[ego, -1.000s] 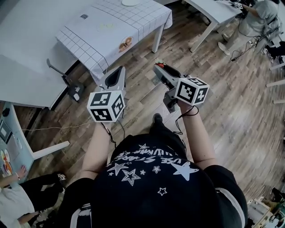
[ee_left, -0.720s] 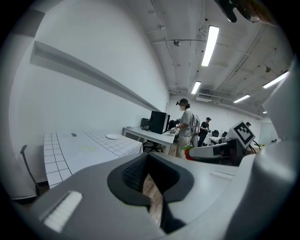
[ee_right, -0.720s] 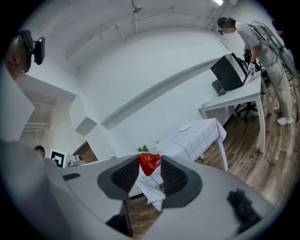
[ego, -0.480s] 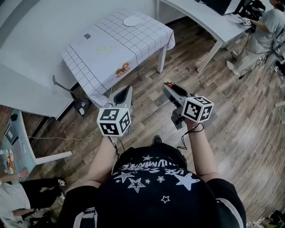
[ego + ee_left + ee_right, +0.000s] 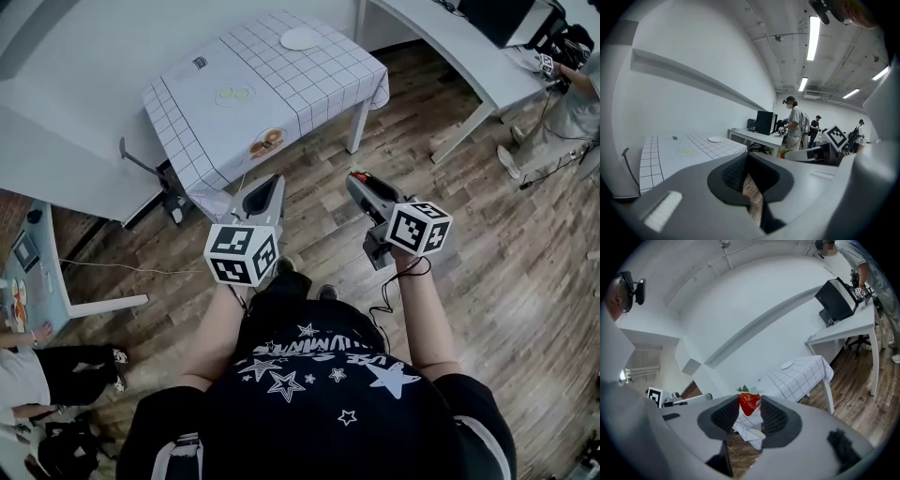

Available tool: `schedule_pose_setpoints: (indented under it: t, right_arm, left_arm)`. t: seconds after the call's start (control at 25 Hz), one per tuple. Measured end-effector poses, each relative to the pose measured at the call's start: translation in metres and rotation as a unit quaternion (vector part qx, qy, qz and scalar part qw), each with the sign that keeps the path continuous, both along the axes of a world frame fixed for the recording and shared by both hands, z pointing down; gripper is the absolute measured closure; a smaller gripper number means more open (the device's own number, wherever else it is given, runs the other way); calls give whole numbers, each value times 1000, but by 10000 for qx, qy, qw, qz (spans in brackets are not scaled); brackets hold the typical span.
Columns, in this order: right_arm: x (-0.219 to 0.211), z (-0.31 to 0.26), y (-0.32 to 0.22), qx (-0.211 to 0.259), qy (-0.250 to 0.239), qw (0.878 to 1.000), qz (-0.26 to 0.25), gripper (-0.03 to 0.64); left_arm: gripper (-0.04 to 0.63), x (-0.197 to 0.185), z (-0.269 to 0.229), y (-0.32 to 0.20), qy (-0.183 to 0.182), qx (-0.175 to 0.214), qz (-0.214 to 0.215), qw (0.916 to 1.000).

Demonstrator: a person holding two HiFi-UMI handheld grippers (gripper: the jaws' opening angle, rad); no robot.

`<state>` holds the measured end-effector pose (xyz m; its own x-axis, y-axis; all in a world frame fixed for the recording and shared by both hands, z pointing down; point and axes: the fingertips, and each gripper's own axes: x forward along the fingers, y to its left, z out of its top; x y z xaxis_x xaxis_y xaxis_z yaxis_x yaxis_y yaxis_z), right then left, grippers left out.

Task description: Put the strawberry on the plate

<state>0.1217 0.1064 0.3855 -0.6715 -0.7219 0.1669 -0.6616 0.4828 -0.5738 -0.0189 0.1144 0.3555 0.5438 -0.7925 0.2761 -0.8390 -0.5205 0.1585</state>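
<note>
Right gripper view shows the right tongs (image 5: 750, 407) clamped on the strawberry (image 5: 750, 402). The fruit stands upright between the pads, with its green leaves up and its point down. In the left gripper view the left tongs (image 5: 746, 165) are together and carry nothing; only floor shows under them.

The plate (image 5: 302, 38) lies near the far corner of the worktop (image 5: 281, 98), ahead of both tongs and a little to the left of the right one. The worktop itself is well apart from them, so I judge that the person must first come closer. The reach then goes over the whole worktop to its far side.

A white checked cloth covers the worktop. A pale green thing (image 5: 234, 94) lies at its middle and an orange-brown one (image 5: 265, 143) near the front edge. The wooden floor (image 5: 487, 244) is around, and other people work at the edges of the room.
</note>
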Motion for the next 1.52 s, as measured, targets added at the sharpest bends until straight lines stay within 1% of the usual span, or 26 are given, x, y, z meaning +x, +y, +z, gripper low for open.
schedule_pose_setpoints:
  t: [0.16, 0.28, 0.56, 0.84, 1.16, 1.32, 1.52]
  right_arm:
    - [-15, 4, -16, 7, 126, 9999, -96, 466]
    - [-17, 8, -35, -13, 299, 9995, -47, 466]
    - [-9, -6, -107, 33, 543, 9983, 200, 466]
    - [-31, -14, -171, 34, 701, 9972, 270, 466]
    - [-52, -9, -217, -57, 899, 9955, 281, 466]
    - [-62, -8, -236, -26, 962, 9948, 320, 466]
    - [-70, 1, -251, -143, 1077, 9935, 345, 466]
  left_arm:
    - [588, -6, 9, -20, 62, -7, 31, 10000]
    - [588, -11, 14, -45, 168, 1, 78, 9998]
    - [588, -9, 8, -125, 327, 96, 303, 9990]
    - [588, -28, 8, -195, 429, 74, 355, 9984]
    - [588, -50, 16, -244, 591, -3, 363, 9976]
    - [588, -58, 19, -264, 619, -13, 456, 9970]
    - [588, -65, 19, -285, 655, -16, 545, 9964]
